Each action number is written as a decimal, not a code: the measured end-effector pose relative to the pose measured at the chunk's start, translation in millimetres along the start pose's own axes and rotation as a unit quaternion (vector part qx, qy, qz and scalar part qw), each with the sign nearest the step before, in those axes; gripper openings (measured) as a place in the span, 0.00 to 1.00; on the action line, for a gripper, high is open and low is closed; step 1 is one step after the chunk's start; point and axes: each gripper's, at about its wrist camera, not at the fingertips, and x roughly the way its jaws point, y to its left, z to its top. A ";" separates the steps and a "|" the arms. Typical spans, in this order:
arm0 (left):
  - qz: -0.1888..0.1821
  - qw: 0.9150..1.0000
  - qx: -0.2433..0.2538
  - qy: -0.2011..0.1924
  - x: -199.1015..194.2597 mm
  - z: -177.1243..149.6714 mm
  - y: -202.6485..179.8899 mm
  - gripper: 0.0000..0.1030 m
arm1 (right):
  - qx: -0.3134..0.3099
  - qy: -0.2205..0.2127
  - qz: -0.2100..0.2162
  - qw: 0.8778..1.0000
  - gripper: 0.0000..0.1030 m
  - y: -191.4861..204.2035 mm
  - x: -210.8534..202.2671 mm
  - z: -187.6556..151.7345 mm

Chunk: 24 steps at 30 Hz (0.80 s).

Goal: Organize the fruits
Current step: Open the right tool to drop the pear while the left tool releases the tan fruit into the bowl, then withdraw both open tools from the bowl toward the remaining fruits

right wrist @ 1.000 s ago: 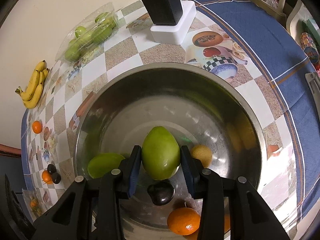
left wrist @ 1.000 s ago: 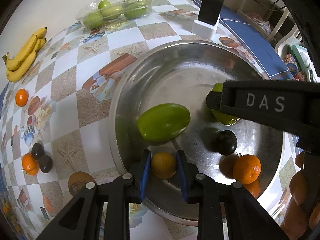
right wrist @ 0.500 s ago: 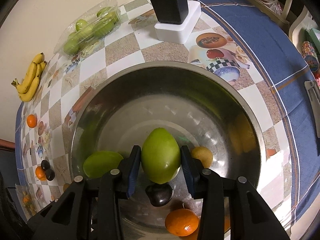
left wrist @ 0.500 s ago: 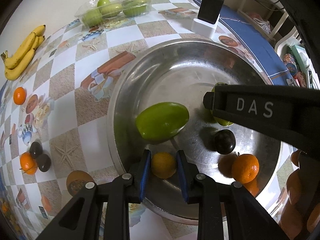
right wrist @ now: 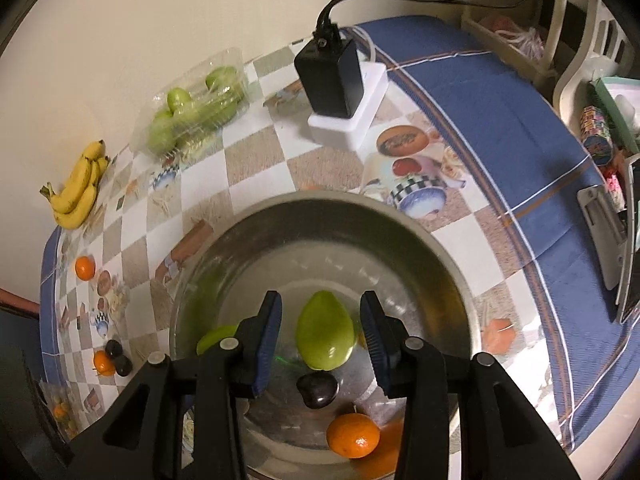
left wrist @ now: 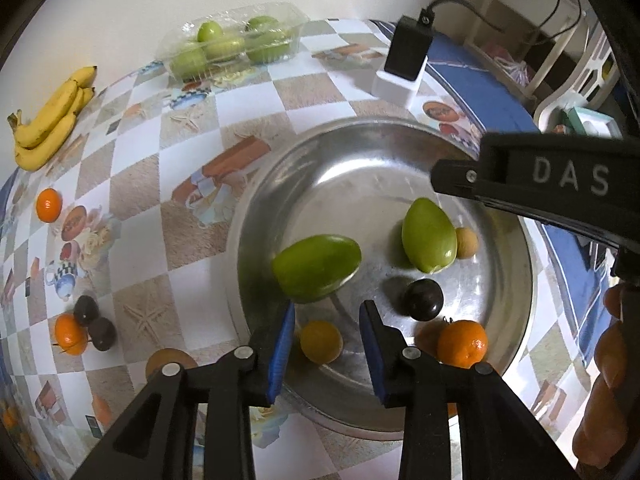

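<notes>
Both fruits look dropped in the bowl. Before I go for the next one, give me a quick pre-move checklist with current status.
1. Left gripper free of the small yellow-orange round fruit: ok; its jaws have just been opening and gaps show on both sides.
2. Right gripper free of the pointed green mango: ok, pads stand apart from it.
3. Both fruits inside the large steel bowl: ok.
4. Fruit left on the checkered tablecloth: not ok; the lone orange tangerine and yellow banana bunch wait.
5. Mango settled, not rolling: cannot tell.
</notes>
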 end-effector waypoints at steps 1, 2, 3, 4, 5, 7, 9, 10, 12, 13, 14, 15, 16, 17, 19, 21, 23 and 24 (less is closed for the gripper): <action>-0.001 1.000 -0.003 -0.003 -2.2 0.4 2.1 0.36 | 0.001 -0.002 0.000 1.000 0.41 -0.4 -1.3 0.2; -0.002 1.000 -0.008 -0.007 -5.1 1.1 5.0 0.36 | 0.002 -0.002 -0.001 1.000 0.41 -1.1 -2.0 0.2; -0.002 1.000 -0.011 -0.009 -6.8 2.0 6.1 0.36 | 0.002 -0.002 -0.001 1.000 0.41 -1.5 -2.2 0.0; -0.003 1.000 -0.017 -0.012 -9.5 2.7 10.1 0.36 | 0.003 -0.001 -0.002 1.000 0.41 -1.5 -2.0 -0.3; -0.003 1.000 -0.020 -0.014 -11.0 3.2 13.0 0.36 | 0.002 0.000 -0.003 1.000 0.41 -1.4 -1.8 -0.8; -0.002 0.999 -0.035 -0.017 -14.1 3.4 22.3 0.36 | 0.002 0.003 -0.004 1.000 0.41 -0.8 0.0 -1.3; -0.002 0.999 -0.050 -0.020 -16.1 4.4 32.4 0.36 | 0.000 0.006 -0.005 1.000 0.41 0.3 2.1 -1.5; -0.001 0.998 -0.060 -0.022 -18.0 3.0 38.6 0.36 | -0.001 0.007 -0.005 1.000 0.41 0.9 2.7 -1.5; 0.002 0.997 -0.075 -0.025 -19.4 2.7 47.0 0.36 | -0.003 0.007 -0.006 1.000 0.41 1.6 2.4 -1.9; 0.005 0.996 -0.087 -0.029 -21.6 2.6 55.1 0.36 | -0.005 0.007 -0.006 1.000 0.41 2.4 2.7 -2.0; 0.006 0.995 -0.097 -0.031 -23.5 2.8 62.0 0.36 | -0.006 0.008 -0.007 1.000 0.41 3.9 3.5 -2.2; 0.008 0.994 -0.103 -0.033 -24.4 2.7 65.9 0.36 | -0.007 0.008 -0.007 1.000 0.41 5.1 3.6 -2.5; 0.010 0.993 -0.113 -0.036 -25.7 3.1 73.2 0.36 | -0.009 0.009 -0.007 1.000 0.41 6.4 3.9 -2.8; 0.013 0.992 -0.123 -0.039 -28.3 2.3 80.9 0.36 | -0.012 0.009 -0.007 1.000 0.41 8.2 4.1 -3.2; 0.017 0.989 -0.140 -0.044 -31.9 1.8 92.7 0.36 | -0.018 0.009 -0.008 1.000 0.41 11.7 3.9 -4.1; 0.022 0.986 -0.160 -0.050 -35.2 0.7 105.8 0.36 | -0.024 0.009 -0.007 1.000 0.41 16.1 3.5 -4.8; 0.027 0.983 -0.175 -0.053 -37.4 -0.8 115.9 0.36 | -0.030 0.010 -0.004 0.999 0.41 20.9 3.5 -5.8; 0.031 0.981 -0.182 -0.054 -38.0 -0.9 120.7 0.36 | -0.033 0.010 -0.002 0.999 0.41 23.0 3.6 -6.2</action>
